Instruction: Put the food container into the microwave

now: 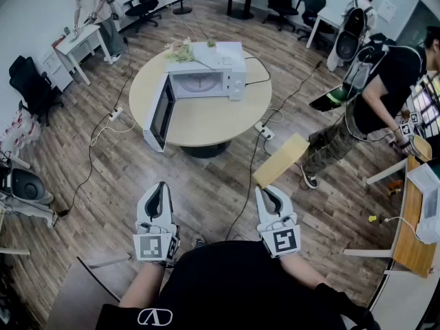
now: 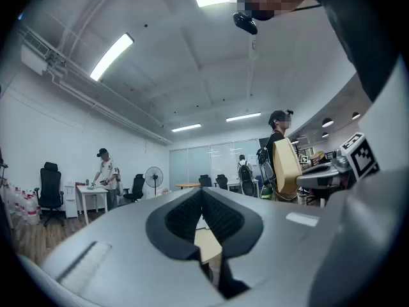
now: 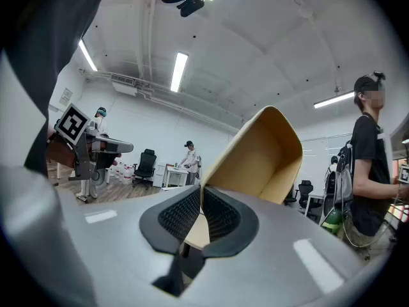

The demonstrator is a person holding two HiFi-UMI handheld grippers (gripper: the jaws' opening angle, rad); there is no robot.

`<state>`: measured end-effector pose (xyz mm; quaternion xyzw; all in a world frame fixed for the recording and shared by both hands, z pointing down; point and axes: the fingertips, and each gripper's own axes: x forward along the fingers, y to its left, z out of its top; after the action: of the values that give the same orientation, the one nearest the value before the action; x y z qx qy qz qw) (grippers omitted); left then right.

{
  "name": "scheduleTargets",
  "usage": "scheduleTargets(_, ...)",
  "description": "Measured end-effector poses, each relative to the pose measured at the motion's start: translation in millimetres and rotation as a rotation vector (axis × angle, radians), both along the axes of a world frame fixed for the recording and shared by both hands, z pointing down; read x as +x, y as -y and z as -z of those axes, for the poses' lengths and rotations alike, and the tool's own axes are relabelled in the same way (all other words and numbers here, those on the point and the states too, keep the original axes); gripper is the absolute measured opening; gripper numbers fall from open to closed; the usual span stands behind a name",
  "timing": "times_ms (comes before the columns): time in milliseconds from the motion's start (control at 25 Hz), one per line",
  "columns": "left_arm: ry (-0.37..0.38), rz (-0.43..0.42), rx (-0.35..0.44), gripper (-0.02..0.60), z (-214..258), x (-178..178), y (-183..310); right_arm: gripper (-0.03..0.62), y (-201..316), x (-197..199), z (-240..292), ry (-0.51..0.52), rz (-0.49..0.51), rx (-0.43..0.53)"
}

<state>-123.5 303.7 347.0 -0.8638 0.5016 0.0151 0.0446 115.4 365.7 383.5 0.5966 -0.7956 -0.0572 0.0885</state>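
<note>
A white microwave (image 1: 206,74) stands on a round beige table (image 1: 206,119) with its door (image 1: 159,112) swung wide open to the left. A tan paper food container (image 1: 282,159) hangs over the floor short of the table, with my right gripper (image 1: 266,191) shut on its near edge. The right gripper view shows the container (image 3: 262,155) rising tilted from between the jaws of that gripper (image 3: 200,194). My left gripper (image 1: 159,190) is held close to my body, shut and empty. The left gripper view has its jaws (image 2: 202,194) together and the container (image 2: 286,165) off to the right.
A power strip (image 1: 265,130) and cables lie on the wood floor by the table. One person (image 1: 385,95) stands at the right near a desk (image 1: 412,232). Another person (image 1: 89,5) leans over a white table far left. Office chairs (image 1: 31,88) line the walls.
</note>
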Motion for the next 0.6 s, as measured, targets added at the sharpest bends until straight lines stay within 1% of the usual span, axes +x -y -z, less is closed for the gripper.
scheduleTargets(240,0.011,-0.005,-0.010,0.000,-4,12,-3,0.023,-4,-6,-12,0.009,0.040,-0.036)
scheduleTargets(440,0.024,-0.009,-0.031,0.000,-11,28,-9,0.025,-6,-4,-25,0.071,0.100,-0.077)
scheduleTargets(600,0.047,-0.010,-0.049,0.000,-16,46,-14,0.025,-7,5,-35,0.094,0.120,-0.103)
